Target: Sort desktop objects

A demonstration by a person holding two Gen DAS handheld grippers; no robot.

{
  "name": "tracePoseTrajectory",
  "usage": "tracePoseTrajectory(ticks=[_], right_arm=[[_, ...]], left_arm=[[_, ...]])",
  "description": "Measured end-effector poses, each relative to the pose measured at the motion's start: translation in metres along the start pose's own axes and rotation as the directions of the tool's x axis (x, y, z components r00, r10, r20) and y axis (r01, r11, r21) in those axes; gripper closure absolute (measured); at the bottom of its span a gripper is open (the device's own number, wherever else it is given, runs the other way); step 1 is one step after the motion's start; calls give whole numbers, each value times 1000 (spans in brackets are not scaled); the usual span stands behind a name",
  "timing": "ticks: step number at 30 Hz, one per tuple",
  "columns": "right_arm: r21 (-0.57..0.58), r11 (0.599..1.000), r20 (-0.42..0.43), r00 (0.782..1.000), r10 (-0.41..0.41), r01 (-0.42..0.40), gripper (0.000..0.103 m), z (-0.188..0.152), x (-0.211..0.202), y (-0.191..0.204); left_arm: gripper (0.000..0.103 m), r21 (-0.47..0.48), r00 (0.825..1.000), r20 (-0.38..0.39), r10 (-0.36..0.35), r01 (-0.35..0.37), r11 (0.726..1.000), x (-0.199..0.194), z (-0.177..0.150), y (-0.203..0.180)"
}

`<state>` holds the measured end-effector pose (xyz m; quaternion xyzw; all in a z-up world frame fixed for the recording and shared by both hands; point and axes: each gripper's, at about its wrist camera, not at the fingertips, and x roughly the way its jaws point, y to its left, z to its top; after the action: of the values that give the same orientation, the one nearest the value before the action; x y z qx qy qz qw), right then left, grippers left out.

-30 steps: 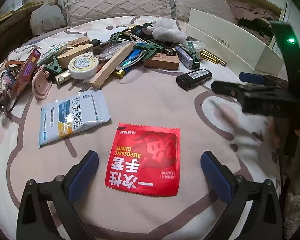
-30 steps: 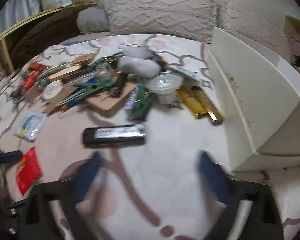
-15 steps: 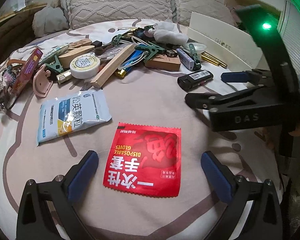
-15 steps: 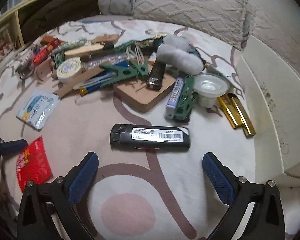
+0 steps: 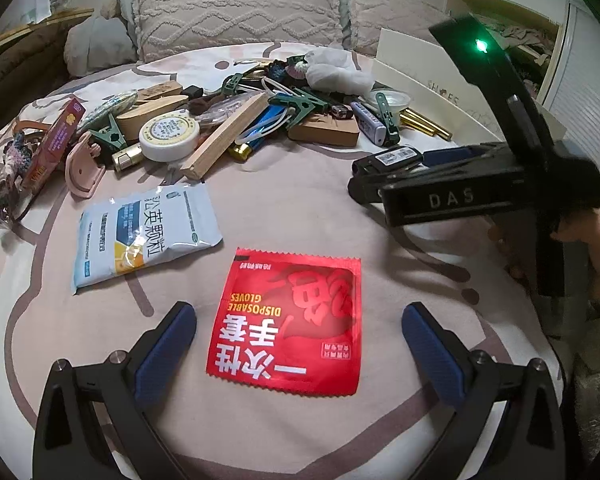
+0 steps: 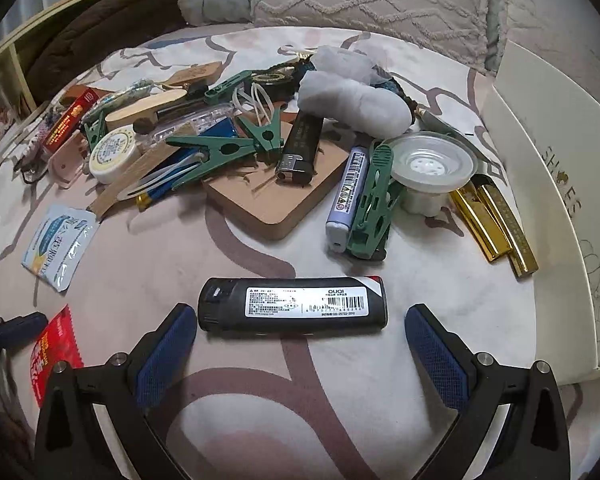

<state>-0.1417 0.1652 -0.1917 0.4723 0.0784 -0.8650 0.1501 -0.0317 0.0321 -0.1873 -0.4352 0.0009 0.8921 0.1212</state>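
A red packet of disposable gloves [image 5: 288, 320] lies flat on the bedspread between the blue pads of my open left gripper [image 5: 300, 344]; the pads stand clear of it on both sides. A black lighter [image 6: 292, 304] with a white label lies crosswise just ahead of my open right gripper [image 6: 300, 344], whose fingertips sit level with its two ends. From the left wrist view the right gripper [image 5: 400, 176] hangs low over that same lighter [image 5: 396, 156]. A heap of small objects [image 6: 240, 140] fills the bed behind.
A pale blue sachet [image 5: 144, 232] lies left of the red packet. The heap holds green clips [image 6: 220, 148], a wooden board [image 6: 280, 196], a round tin [image 5: 168, 136] and gold bars [image 6: 496, 220]. A white shoe box [image 6: 548, 184] stands at the right. Pillows [image 5: 240, 4] line the back.
The right gripper has swung left and moved forward and down onto the black lighter, which now lies between its fingertips. The left gripper has barely moved over the red packet.
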Motion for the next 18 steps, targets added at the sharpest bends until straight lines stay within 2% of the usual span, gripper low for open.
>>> tracePoseTrajectory(ticks=[5, 9, 18], right_arm=[[-7, 1000, 15, 1000, -11, 11, 0, -3, -1, 2], [7, 1000, 17, 1000, 10, -10, 0, -2, 0, -1], [9, 1000, 29, 999, 13, -13, 0, -4, 1, -2]], left_arm=[[0, -40, 999, 4, -45, 45, 998, -2, 3, 7], [1, -66, 997, 7, -82, 83, 994, -4, 6, 12], [3, -28, 996, -4, -90, 90, 996, 0, 11, 8]])
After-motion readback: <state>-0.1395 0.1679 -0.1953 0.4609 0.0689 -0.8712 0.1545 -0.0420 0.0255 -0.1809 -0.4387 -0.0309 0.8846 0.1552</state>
